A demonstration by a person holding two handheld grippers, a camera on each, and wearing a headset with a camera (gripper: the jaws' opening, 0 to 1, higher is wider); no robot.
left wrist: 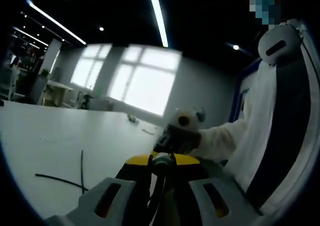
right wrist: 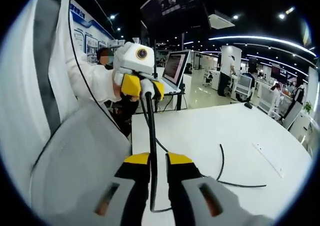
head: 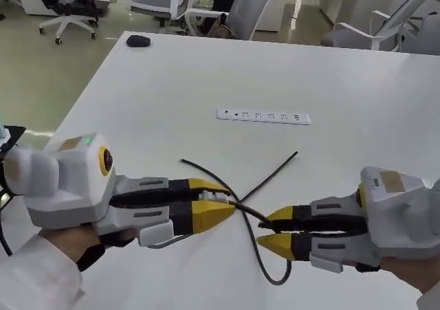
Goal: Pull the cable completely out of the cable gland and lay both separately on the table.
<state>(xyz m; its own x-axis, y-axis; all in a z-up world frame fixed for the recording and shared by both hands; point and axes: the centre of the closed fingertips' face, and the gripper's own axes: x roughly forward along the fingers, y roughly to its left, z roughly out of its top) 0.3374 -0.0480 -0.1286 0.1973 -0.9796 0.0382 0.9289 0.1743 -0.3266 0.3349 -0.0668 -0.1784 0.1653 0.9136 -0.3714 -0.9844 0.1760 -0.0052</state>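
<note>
Over white table (head: 172, 83), left gripper (head: 231, 200) clamps gland (head: 218, 196), right gripper (head: 262, 229) clamps cable (head: 269, 176) alongside.

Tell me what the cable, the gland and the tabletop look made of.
Cable: black matte jacket, likely rubber or PVC; it curves limply. Cable gland: greyish, slight sheen, metal or plastic, cannot tell. Table: smooth white, faintly glossy, probably laminate.

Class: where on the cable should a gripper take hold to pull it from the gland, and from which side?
Likely the straight cable stretch beside the cable gland, from opposite the left gripper, jaws across it: the pull then follows the gland's axis.
</note>
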